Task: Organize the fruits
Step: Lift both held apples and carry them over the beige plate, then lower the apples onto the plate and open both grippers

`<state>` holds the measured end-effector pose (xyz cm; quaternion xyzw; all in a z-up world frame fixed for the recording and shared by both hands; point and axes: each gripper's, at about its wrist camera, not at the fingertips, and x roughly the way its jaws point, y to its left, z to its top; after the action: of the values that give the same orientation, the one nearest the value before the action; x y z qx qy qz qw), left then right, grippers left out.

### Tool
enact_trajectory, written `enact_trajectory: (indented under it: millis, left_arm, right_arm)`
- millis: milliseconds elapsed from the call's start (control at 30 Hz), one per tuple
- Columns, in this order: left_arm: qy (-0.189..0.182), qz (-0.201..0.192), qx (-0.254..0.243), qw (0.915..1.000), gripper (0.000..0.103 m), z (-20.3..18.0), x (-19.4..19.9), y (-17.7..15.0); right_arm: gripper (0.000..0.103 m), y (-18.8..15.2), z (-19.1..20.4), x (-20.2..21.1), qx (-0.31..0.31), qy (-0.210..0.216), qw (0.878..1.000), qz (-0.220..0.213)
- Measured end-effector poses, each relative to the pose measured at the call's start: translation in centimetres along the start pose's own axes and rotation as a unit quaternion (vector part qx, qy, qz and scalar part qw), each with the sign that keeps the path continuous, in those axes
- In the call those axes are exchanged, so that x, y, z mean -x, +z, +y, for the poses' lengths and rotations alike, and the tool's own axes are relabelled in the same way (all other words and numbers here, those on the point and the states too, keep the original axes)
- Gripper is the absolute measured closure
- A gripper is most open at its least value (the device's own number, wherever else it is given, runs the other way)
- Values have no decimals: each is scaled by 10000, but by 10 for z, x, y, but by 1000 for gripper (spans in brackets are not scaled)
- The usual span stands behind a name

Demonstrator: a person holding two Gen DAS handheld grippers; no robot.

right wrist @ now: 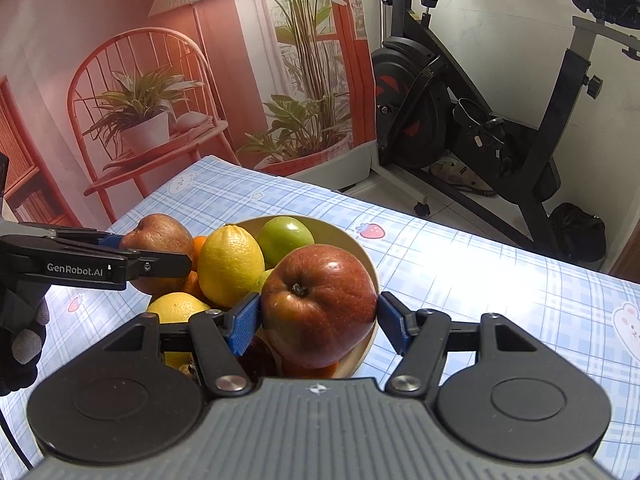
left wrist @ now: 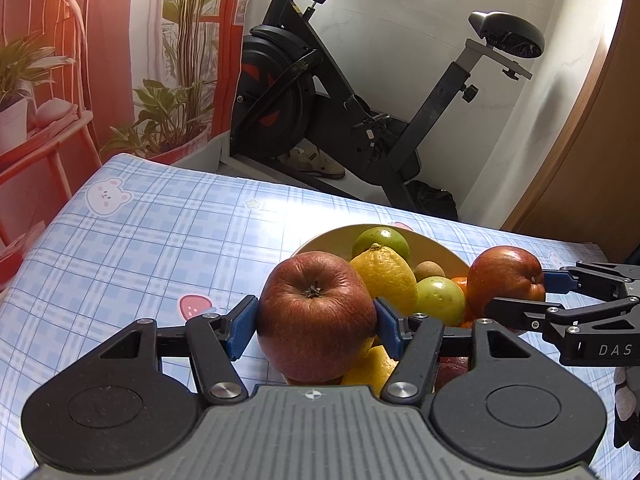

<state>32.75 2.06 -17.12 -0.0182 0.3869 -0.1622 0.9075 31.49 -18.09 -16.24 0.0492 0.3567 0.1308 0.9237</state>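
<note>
Your left gripper (left wrist: 316, 322) has its blue pads clamped on either side of a wrinkled red apple (left wrist: 316, 312), jaws about half spread, stem end facing the camera. Your right gripper (right wrist: 318, 320) grips a shinier red apple (right wrist: 320, 304) the same way, pads pressed to both flanks. Both apples hang just above the near side of the bowl (right wrist: 368, 256), one to its left, one to its right; whether they touch the fruit under them you cannot tell.

In the bowl sit a lemon (right wrist: 230, 266), a green fruit (right wrist: 284, 240) behind it, a second lemon (right wrist: 176, 308) at the near left, and oranges (right wrist: 198, 246) partly hidden. The left view also shows a small brown fruit (left wrist: 429, 270) and another green one (left wrist: 440, 300).

The bowl stands on a blue checked tablecloth (right wrist: 500, 272). Beyond the table stand an exercise bike (left wrist: 320, 92) and a printed backdrop (right wrist: 160, 80) of a chair and plants
</note>
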Motion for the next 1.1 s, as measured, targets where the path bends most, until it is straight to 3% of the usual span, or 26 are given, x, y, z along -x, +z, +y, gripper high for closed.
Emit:
enact_trajectory:
  millis: [1100]
  left_arm:
    - [195,-63,242,9995,27,5,3,0]
  right_arm:
    - [31,-5,-11,-2,-183,-105,9997,141]
